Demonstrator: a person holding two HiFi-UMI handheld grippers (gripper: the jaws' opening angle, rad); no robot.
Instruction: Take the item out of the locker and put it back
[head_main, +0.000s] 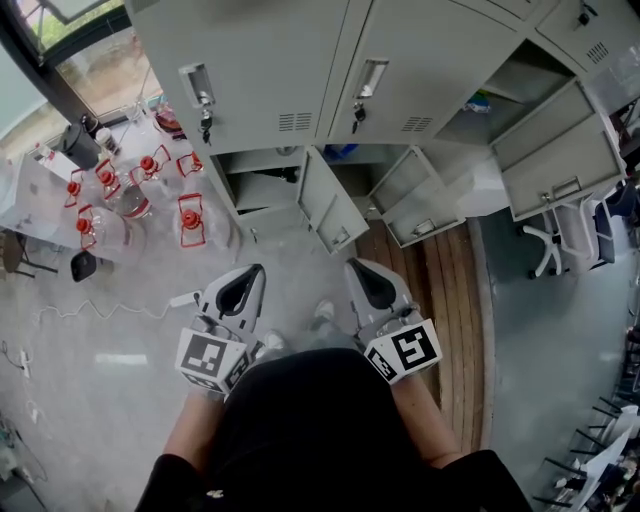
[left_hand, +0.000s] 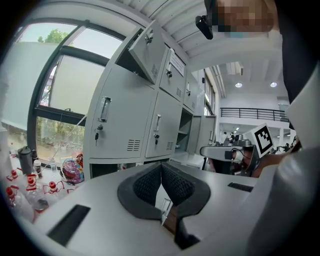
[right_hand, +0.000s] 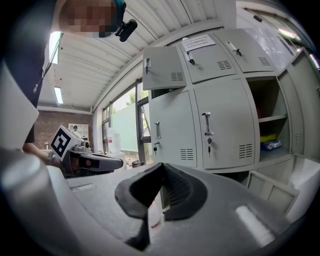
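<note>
The grey locker bank (head_main: 290, 70) fills my view ahead. It stands on a pale concrete floor (head_main: 110, 340), with a wooden strip (head_main: 440, 290) to the right. Two low doors (head_main: 330, 205) hang open with a clear gap between them, and a large door (head_main: 555, 150) swings out at right. I hold the left gripper (head_main: 255, 268) and right gripper (head_main: 355, 263) side by side before my torso, pointed at the lockers, each pinched closed on nothing. A blue-and-yellow item (right_hand: 272, 145) lies on an open compartment's shelf, well apart from both.

Grey metal lockers (head_main: 270, 60) line one wall, several standing open. The floor (head_main: 100, 350) is pale grey, with a wooden strip (head_main: 445, 300) before the lockers and a white chair (head_main: 557, 240) nearby. A large window (left_hand: 65, 85) admits daylight, and ceiling lights (left_hand: 238, 85) are lit.
</note>
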